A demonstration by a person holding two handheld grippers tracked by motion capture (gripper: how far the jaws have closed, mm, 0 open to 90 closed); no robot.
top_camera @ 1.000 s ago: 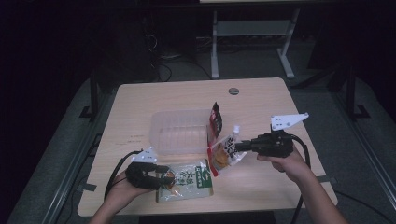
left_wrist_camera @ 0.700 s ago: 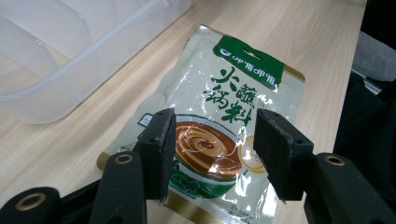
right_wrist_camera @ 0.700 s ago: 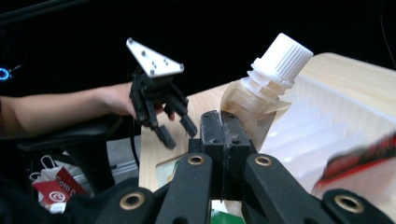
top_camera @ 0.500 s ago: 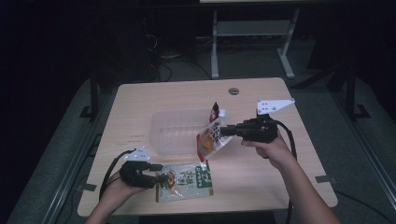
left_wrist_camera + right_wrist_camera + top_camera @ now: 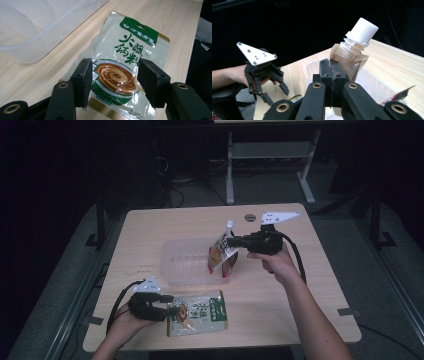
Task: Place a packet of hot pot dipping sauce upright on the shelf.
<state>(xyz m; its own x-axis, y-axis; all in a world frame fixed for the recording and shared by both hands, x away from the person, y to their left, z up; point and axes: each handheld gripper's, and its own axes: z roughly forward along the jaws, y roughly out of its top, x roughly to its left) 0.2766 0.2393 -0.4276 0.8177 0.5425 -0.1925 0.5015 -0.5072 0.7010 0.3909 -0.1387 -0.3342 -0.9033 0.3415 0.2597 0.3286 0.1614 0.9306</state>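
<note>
Left tool (image 5: 170, 306), black two-jaw type with a grey three-cornered plate on top, held in the person's left hand (image 5: 125, 322) low over the near left part of the light wooden desk (image 5: 300, 285); jaws apart, one on either side of the near end of a flat silver-and-green foil sachet printed with a brown swirl and white characters (image 5: 125, 72), pads just beside its edges; whether they touch it cannot be told. The sachet lies flat on the desk, directly ahead of this tool and extending away from it. Clear plastic rectangular tub (image 5: 187, 260), open-topped, stands on the desk just beyond the sachet, ahead and to the left of the left tool in the left gripper view (image 5: 37, 32), apart from the sachet. Right tool (image 5: 234, 241), same make with its white plate upward, held in the person's right hand (image 5: 274, 262) above the right end of the tub; jaws pressed together on the upper edge of a tan-and-red spouted pouch with a white ribbed screw cap (image 5: 354, 50), the cap rising just past the jaw tips. The pouch (image 5: 222, 252) hangs from this tool, lifted, its lower part over the tub's right end. In the right gripper view the left tool (image 5: 275, 93) sits farther off to the left, jaws spread.
</note>
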